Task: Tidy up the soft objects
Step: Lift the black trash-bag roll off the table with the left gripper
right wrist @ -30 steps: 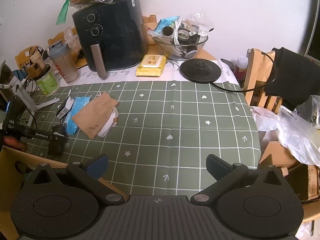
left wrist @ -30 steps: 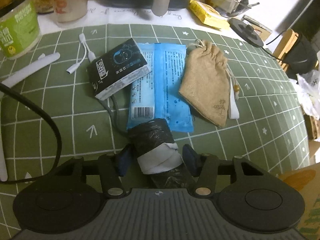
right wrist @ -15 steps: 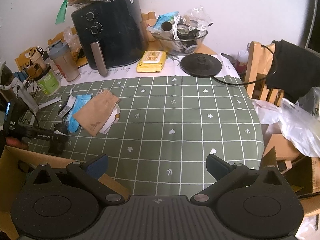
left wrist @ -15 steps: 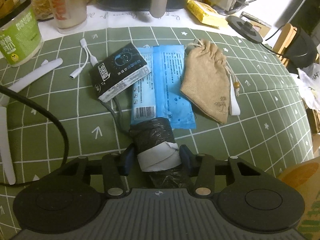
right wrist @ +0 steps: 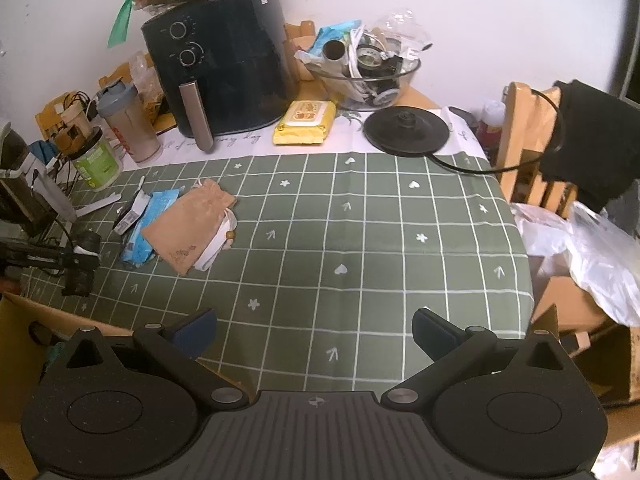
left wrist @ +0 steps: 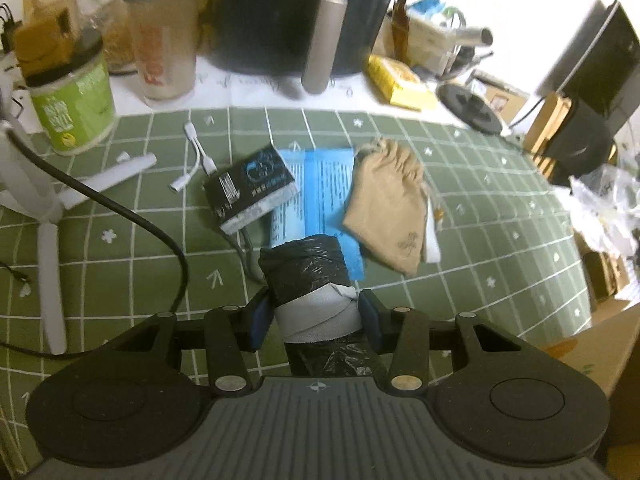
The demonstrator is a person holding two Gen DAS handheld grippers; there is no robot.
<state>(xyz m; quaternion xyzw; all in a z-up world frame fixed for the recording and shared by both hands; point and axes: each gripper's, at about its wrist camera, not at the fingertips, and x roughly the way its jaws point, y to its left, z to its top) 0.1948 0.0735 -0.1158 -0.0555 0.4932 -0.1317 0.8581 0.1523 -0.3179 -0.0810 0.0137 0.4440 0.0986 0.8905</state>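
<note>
My left gripper (left wrist: 314, 316) is shut on a roll of black plastic bags (left wrist: 306, 270) with a white paper band, held a little above the green checked cloth (left wrist: 120, 248). Beyond it lie a black tissue pack (left wrist: 250, 186), a blue wipes pack (left wrist: 316, 188) and a tan drawstring pouch (left wrist: 386, 208). In the right wrist view the left gripper and roll (right wrist: 82, 268) are at the far left, beside the pouch (right wrist: 188, 228) and blue pack (right wrist: 150, 224). My right gripper (right wrist: 314, 334) is open and empty over the cloth's front edge.
A black air fryer (right wrist: 224, 76), shaker bottle (right wrist: 128, 120), green tub (right wrist: 98, 160), yellow wipes pack (right wrist: 306, 122), glass bowl of clutter (right wrist: 364, 72) and kettle base (right wrist: 406, 130) stand at the back. A cardboard box (right wrist: 16, 344) is front left. A black cable (left wrist: 132, 216) crosses the cloth.
My left gripper has risen and pulled back with the black roll, so more of the back of the table shows. My right gripper stays open and has drifted slightly.
</note>
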